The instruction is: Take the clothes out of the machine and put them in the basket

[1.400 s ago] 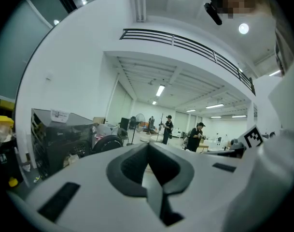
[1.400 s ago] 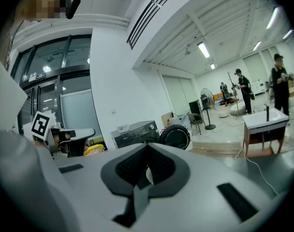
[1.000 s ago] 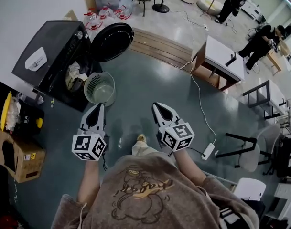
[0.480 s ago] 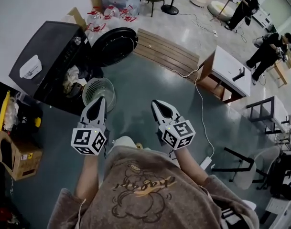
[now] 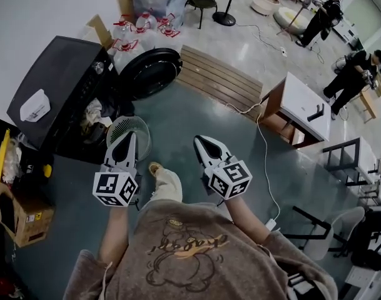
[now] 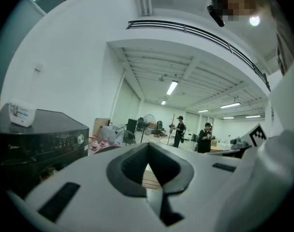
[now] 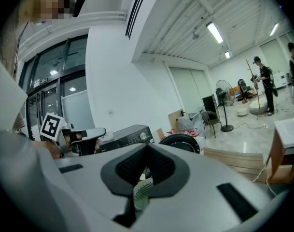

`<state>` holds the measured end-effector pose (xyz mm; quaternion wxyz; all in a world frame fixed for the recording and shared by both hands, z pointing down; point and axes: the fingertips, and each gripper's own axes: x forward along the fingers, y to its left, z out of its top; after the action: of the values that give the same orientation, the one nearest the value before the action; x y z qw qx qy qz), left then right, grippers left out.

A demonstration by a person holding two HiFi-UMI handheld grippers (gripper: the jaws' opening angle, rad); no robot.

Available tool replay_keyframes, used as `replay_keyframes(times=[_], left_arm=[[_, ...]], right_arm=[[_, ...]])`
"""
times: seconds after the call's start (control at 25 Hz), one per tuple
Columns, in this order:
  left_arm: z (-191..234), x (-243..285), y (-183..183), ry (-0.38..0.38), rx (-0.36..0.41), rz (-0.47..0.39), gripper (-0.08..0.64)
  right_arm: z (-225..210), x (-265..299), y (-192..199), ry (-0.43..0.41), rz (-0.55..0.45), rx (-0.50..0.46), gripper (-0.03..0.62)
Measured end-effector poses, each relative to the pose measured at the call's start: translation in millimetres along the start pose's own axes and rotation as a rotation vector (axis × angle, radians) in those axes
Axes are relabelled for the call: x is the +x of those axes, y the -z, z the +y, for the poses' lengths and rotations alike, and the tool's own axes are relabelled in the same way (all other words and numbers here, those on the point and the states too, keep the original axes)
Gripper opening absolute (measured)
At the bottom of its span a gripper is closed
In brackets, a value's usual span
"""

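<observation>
A black washing machine (image 5: 59, 86) stands at the left of the head view, its round door (image 5: 149, 74) swung open. Pale clothes (image 5: 93, 112) show in its opening. A pale green basket (image 5: 137, 125) sits on the floor in front, partly hidden behind my left gripper (image 5: 126, 140). Both jaws of the left gripper (image 6: 147, 146) are pressed together with nothing between them. My right gripper (image 5: 199, 142) is held level beside it, also shut and empty (image 7: 147, 148). The machine (image 7: 130, 134) and a bit of the basket (image 7: 143, 192) appear past its jaws.
A small white box (image 5: 35, 105) lies on the machine's top. A cardboard box (image 5: 24, 220) stands at the lower left. A wooden platform (image 5: 218, 77), a white table (image 5: 299, 99) and a floor cable (image 5: 265, 161) are to the right. People (image 5: 353, 74) work far back.
The person has stepped toward the machine, one foot now forward between the grippers. Both grippers came along, still shut. Machine and basket sit closer in the head view.
</observation>
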<state>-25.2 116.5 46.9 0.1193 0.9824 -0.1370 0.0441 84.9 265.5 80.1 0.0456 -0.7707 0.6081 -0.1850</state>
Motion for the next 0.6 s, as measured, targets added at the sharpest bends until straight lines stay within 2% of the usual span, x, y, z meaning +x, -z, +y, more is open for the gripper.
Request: replay_keyframes(times=[0.32, 0.6], left_arm=[[73, 41, -14, -0.095, -0.041, -0.001, 0.006], [158, 52, -20, -0.243, -0.077, -0.003, 0.006]], right_arm=[[-6, 96, -23, -0.093, 0.058, -0.016, -0.006], [28, 210, -33, -0.276, 0.145, -0.088, -0.006]])
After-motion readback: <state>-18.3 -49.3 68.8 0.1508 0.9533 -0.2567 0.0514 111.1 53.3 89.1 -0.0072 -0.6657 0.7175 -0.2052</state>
